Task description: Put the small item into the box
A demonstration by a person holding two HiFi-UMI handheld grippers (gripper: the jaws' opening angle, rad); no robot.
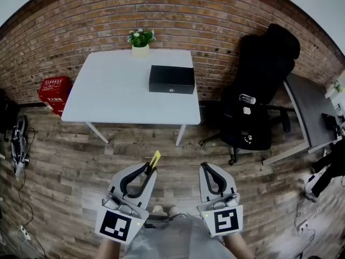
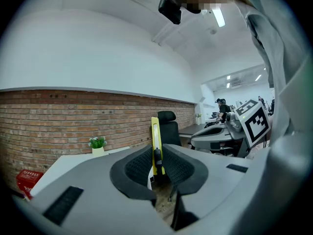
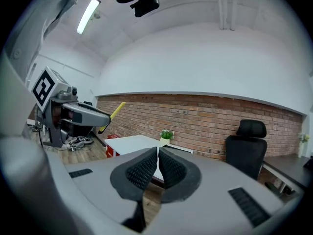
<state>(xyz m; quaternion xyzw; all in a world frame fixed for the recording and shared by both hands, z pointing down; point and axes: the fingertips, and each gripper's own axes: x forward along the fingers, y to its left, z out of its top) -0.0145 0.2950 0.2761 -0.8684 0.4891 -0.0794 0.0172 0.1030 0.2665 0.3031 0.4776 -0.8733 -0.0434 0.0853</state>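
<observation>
A black box point(image 1: 172, 79) lies closed on the white table point(image 1: 118, 96), toward its right back part. My left gripper point(image 1: 151, 170) is low in the head view, well short of the table, shut on a yellow utility knife point(image 1: 155, 159) whose tip sticks out past the jaws. In the left gripper view the yellow utility knife point(image 2: 156, 148) stands upright between the pads. My right gripper point(image 1: 206, 170) hangs beside it, shut with nothing held; its pads point(image 3: 157, 166) meet. From the right gripper view the yellow utility knife point(image 3: 113, 112) shows in the left gripper.
A small potted plant point(image 1: 140, 41) stands at the table's back edge. A black office chair point(image 1: 259, 90) is right of the table, a grey desk point(image 1: 307, 112) beyond it. A red box point(image 1: 54, 90) sits on the wooden floor at left, by the brick wall.
</observation>
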